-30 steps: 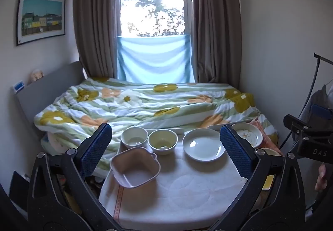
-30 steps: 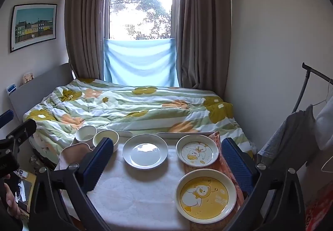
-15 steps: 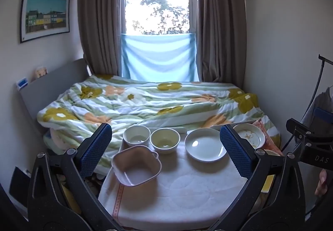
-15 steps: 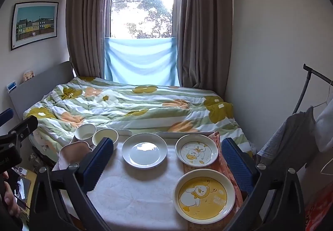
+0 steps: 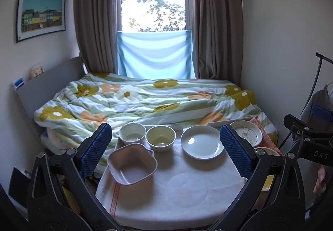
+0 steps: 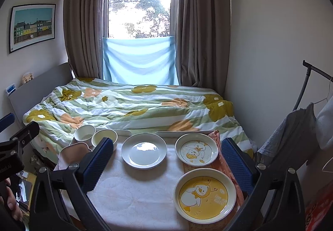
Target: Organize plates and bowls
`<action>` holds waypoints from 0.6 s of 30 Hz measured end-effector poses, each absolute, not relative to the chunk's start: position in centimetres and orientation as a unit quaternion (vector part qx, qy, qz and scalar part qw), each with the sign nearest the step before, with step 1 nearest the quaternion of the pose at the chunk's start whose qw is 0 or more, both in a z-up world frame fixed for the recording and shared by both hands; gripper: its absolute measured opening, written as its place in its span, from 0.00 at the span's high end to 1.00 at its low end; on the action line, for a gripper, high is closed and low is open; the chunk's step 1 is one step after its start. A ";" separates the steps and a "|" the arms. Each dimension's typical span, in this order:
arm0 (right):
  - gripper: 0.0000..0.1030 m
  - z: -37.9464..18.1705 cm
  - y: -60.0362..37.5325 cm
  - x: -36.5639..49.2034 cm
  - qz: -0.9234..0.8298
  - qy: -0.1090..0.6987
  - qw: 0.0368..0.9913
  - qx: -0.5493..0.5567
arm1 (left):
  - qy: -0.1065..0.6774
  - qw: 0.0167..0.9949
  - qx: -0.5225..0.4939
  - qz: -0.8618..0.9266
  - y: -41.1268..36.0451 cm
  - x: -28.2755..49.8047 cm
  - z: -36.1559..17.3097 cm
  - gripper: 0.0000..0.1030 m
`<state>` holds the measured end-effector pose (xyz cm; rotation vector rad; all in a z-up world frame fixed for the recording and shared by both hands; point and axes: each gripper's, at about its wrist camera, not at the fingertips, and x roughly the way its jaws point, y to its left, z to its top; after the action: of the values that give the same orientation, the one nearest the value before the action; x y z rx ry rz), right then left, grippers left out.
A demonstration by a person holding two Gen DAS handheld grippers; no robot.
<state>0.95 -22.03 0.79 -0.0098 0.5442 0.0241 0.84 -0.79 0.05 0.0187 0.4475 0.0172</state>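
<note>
The left gripper [image 5: 165, 143] hangs above the near edge of a small cloth-covered table [image 5: 179, 195], its blue-padded fingers [image 5: 94, 148] spread wide apart and holding nothing. Between those fingers, closest to the left pad, sits a pink square bowl [image 5: 131, 164] with a small handle. Just beyond it, side by side and almost touching, stand a white round bowl [image 5: 132, 133] and a cream bowl [image 5: 160, 138]. Nearer the right pad lies a plain white plate [image 5: 201, 145]. Partly hidden behind the right finger is a small duck plate [image 5: 247, 133], and past it the rim of a yellow plate shows only as a sliver.

The right gripper [image 6: 165, 160] is likewise empty, with its fingers [image 6: 236, 163] set far apart. Framed between them are the plain white plate [image 6: 144, 153], towards the left finger, and the small duck plate [image 6: 196, 151], towards the right finger. The large yellow duck plate [image 6: 205, 194] lies nearest, just inside the right finger, on an orange patterned mat [image 6: 218, 139]. Outside the left finger are the cream bowl [image 6: 104, 137], the white round bowl [image 6: 85, 132] and the pink square bowl [image 6: 72, 153], the last partly covered by that finger.

Beyond the table lies a bed with a flowered quilt [image 6: 129, 108]. No dishes are stacked; each rests apart on the cloth.
</note>
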 end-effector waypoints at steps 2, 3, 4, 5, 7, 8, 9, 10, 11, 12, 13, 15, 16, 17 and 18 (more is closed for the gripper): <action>0.00 0.8 -22.1 0.9 0.011 0.269 0.963 -0.003 | 0.222 0.975 0.010 0.010 -0.9 0.9 0.0 0.00; 0.00 0.8 -22.1 1.0 0.011 0.269 0.963 -0.003 | 0.222 0.975 0.010 0.010 -0.9 0.9 0.0 0.00; 0.00 0.9 -22.1 1.0 0.012 0.270 0.963 -0.004 | 0.222 0.975 0.009 0.009 -0.8 0.9 0.0 0.00; 0.00 0.8 -22.1 1.0 0.012 0.270 0.963 -0.003 | 0.222 0.975 0.009 0.009 -0.9 0.9 0.0 0.00; 0.00 0.9 -22.2 1.0 0.012 0.268 0.963 -0.002 | 0.223 0.975 0.009 0.009 -1.0 1.1 -0.1 0.00; 0.00 0.9 -22.2 1.0 0.011 0.268 0.963 -0.001 | 0.223 0.975 0.010 0.009 -1.2 1.2 0.0 0.00; 0.00 0.9 -22.2 1.0 0.011 0.269 0.963 -0.002 | 0.223 0.975 0.010 0.009 -1.1 1.1 0.0 0.00; 0.00 0.9 -22.3 1.0 0.012 0.269 0.963 -0.001 | 0.223 0.975 0.010 0.010 -1.2 1.2 -0.1 0.00; 0.00 0.8 -22.3 1.0 0.012 0.269 0.963 0.000 | 0.223 0.975 0.010 0.009 -1.2 1.3 -0.1 0.00; 0.00 0.9 -22.2 1.0 0.012 0.269 0.963 0.000 | 0.223 0.975 0.010 0.009 -1.2 1.3 -0.1 0.00; 0.00 0.9 -22.2 1.0 0.012 0.269 0.963 -0.001 | 0.223 0.975 0.010 0.009 -1.2 1.3 -0.1 0.00; 0.00 0.9 -22.2 0.9 0.012 0.267 0.964 -0.001 | 0.223 0.975 0.011 0.010 -1.2 1.3 -0.1 0.00; 0.00 0.9 -22.2 1.0 0.012 0.268 0.963 -0.001 | 0.222 0.975 0.010 0.010 -1.2 1.3 -0.1 0.00; 0.00 0.9 -22.2 1.0 0.012 0.268 0.963 -0.001 | 0.222 0.975 0.010 0.010 -1.2 1.3 -0.1 0.00; 0.00 0.9 -22.2 0.9 0.012 0.268 0.963 0.000 | 0.222 0.975 0.010 0.010 -1.1 1.3 -0.1 0.00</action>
<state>0.94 -22.22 0.91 -0.0009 0.5432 0.0237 1.26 -1.15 -0.14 0.0201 0.4476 0.0203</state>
